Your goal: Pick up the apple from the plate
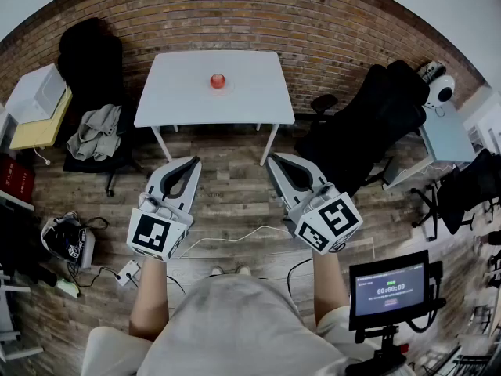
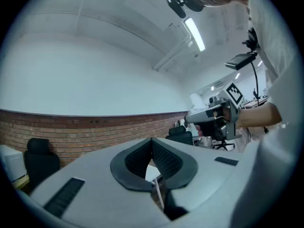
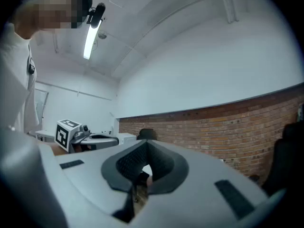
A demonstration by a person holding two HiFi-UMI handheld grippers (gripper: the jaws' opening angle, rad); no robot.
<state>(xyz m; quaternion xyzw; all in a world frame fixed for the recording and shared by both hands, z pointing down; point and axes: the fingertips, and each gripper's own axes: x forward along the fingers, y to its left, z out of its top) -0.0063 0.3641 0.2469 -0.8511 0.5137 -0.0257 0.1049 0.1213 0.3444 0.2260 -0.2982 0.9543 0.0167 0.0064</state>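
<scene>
Head view: a small round red apple [image 1: 218, 81] sits at the middle of the white rectangular table [image 1: 172, 100] by the red brick wall [image 1: 235, 14], well apart from both tools. The grey left gripper [image 1: 191, 165] and grey right gripper [image 1: 274, 161] are held level over the wooden plank floor [image 1: 235, 190].

Left gripper view — its jaws are clenched tip to tip, with nothing between them.

Right gripper view — its jaws are likewise pressed together and empty.

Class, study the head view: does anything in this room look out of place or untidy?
A grey garment lies crumpled over a chair at left, and a white cable trails loose across the wooden floor toward a power strip.
</scene>
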